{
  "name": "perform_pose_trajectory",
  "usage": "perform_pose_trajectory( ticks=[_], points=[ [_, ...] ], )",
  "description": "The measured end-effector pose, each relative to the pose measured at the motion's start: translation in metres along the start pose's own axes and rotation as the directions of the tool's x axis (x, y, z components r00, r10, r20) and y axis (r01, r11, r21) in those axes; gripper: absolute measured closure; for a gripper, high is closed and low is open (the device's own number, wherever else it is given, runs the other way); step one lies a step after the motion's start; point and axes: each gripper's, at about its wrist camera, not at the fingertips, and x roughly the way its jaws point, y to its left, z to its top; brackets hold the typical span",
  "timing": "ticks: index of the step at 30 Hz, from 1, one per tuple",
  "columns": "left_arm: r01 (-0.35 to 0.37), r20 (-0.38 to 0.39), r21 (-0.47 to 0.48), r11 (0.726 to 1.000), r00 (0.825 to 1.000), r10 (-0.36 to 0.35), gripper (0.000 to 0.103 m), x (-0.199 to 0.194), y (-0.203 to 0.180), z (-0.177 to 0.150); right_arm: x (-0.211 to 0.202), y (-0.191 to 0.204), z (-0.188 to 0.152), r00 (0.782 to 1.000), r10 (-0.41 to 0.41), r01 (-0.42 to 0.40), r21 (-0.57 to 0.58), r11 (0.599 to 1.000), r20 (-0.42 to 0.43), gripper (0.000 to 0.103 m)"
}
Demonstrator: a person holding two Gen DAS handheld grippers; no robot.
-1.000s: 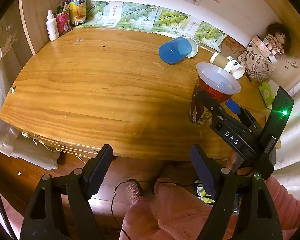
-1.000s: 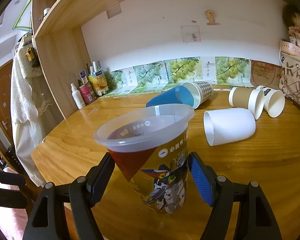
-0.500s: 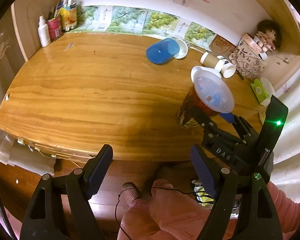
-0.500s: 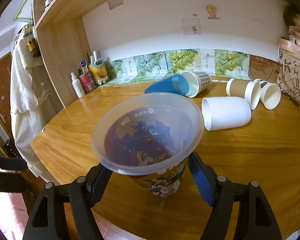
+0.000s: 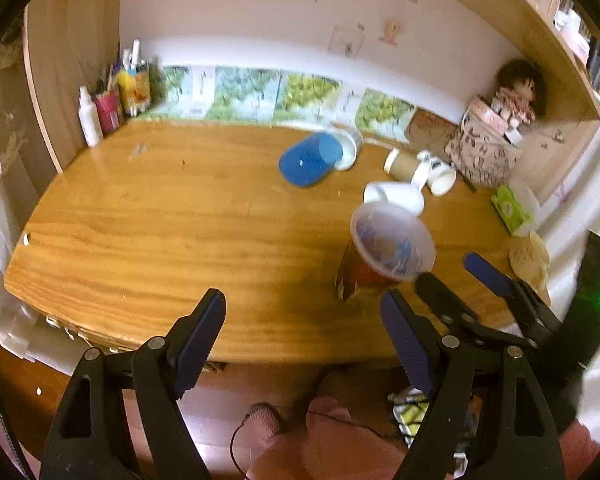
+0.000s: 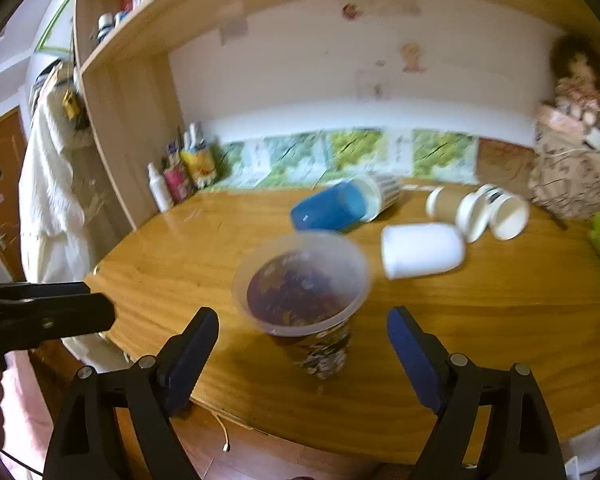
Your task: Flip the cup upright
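A printed plastic cup [image 6: 306, 300] with a clear rim stands upright on the wooden desk [image 6: 480, 320] near its front edge; it also shows in the left wrist view [image 5: 380, 256]. My right gripper [image 6: 302, 346] is open and empty, pulled back just in front of the cup, jaws apart on either side, not touching it. It also shows in the left wrist view [image 5: 456, 276]. My left gripper [image 5: 302, 332] is open and empty, held off the desk's front edge, left of the cup.
Several cups lie on their sides behind: a blue one [image 6: 328, 208], a white one [image 6: 420, 250], a brown paper one [image 6: 448, 206]. Bottles [image 6: 180, 176] stand at the back left. A patterned bag with a doll [image 6: 568, 168] sits at the back right.
My right gripper has opened, let go of the printed cup and drawn back; the cup now stands on the desk. My left gripper has tilted up, its view showing more of the wall.
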Motion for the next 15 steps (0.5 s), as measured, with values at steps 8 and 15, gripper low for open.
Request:
perform_pose_trajectory(
  ticks=[8, 15],
  points=[
    [0.014, 0.095, -0.011, 1.0, 0.995, -0.013, 0.02, -0.024, -0.019, 0.024, -0.06, -0.005, 0.03, 0.998, -0.049, 0.046, 0.099, 0.994, 0.031, 0.005],
    [-0.006, 0.191, -0.002, 1.0, 0.982, 0.006, 0.02, -0.053, -0.031, 0.037, -0.1, 0.001, 0.053, 0.994, -0.092, 0.082, 0.139, 0.987, 0.067, 0.002]
  ],
)
